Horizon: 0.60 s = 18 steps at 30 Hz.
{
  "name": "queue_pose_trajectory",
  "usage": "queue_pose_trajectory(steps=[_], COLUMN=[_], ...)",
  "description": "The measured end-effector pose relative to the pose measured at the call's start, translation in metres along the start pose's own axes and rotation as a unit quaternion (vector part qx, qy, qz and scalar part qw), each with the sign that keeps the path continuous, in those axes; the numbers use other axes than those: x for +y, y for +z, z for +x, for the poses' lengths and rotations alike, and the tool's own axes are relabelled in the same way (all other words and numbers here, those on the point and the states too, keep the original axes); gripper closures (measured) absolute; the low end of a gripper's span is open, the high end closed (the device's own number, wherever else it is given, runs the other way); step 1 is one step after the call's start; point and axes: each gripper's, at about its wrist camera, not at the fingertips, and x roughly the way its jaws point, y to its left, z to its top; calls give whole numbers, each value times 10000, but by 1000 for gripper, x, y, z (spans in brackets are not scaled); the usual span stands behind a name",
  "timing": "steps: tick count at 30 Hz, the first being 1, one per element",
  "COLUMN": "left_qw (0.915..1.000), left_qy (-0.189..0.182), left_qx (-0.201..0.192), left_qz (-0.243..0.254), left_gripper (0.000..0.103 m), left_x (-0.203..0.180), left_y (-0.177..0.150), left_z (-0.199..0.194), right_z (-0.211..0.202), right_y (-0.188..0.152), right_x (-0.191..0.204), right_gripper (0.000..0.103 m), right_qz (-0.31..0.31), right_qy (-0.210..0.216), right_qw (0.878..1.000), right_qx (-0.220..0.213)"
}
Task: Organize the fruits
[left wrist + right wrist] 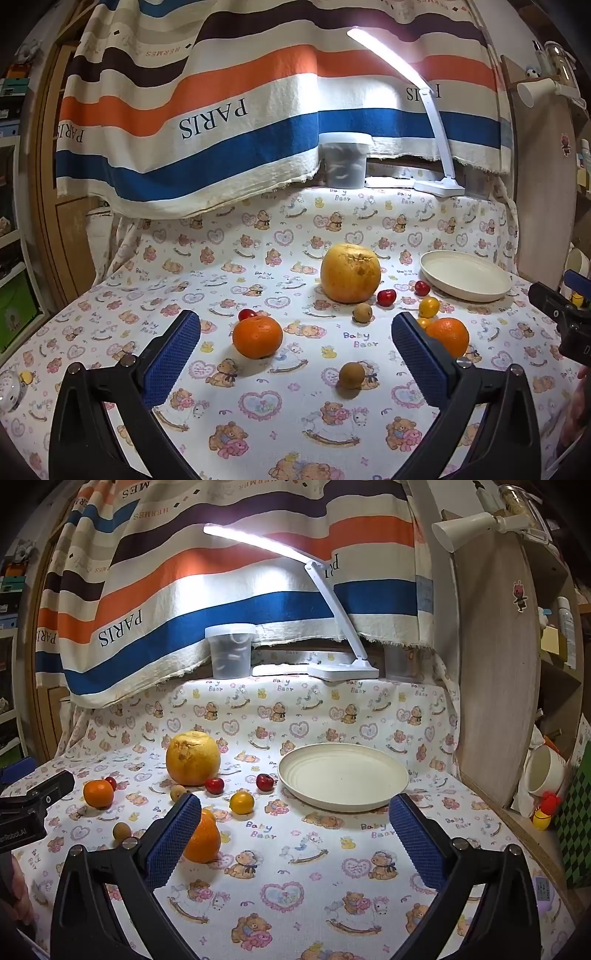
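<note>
On the bear-print cloth sit a big yellow pomelo (350, 272) (192, 757), two oranges (257, 336) (448, 334), small red fruits (386, 297) (265, 782), a small yellow fruit (429, 307) (242, 802) and two brown longans (352, 374) (362, 312). An empty cream plate (343, 775) (465, 275) lies at the right. My left gripper (295, 325) hovers open over the cloth, holding nothing. My right gripper (295, 806) is open too, and its left finger hides part of one orange (205, 840).
A white desk lamp (343, 672) and a clear plastic tub (231, 651) stand at the back under a striped hanging cloth (207, 122). A wooden panel (495, 672) bounds the right side, with a cream mug (545, 771) beyond it.
</note>
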Motion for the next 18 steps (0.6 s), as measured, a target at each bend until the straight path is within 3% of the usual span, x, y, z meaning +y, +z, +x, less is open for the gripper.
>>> queue_pose_trajectory(steps=[18], left_qw=[10000], left_qy=[53], left_qx=[1], left_qz=[-16], left_gripper=[0], left_x=[4], left_y=[-1], left_z=[-2], right_z=[-1], right_y=[0], right_x=[1], right_gripper=[1], right_qz=[1], right_qy=[-3], right_qw=[10000], right_qx=[-40])
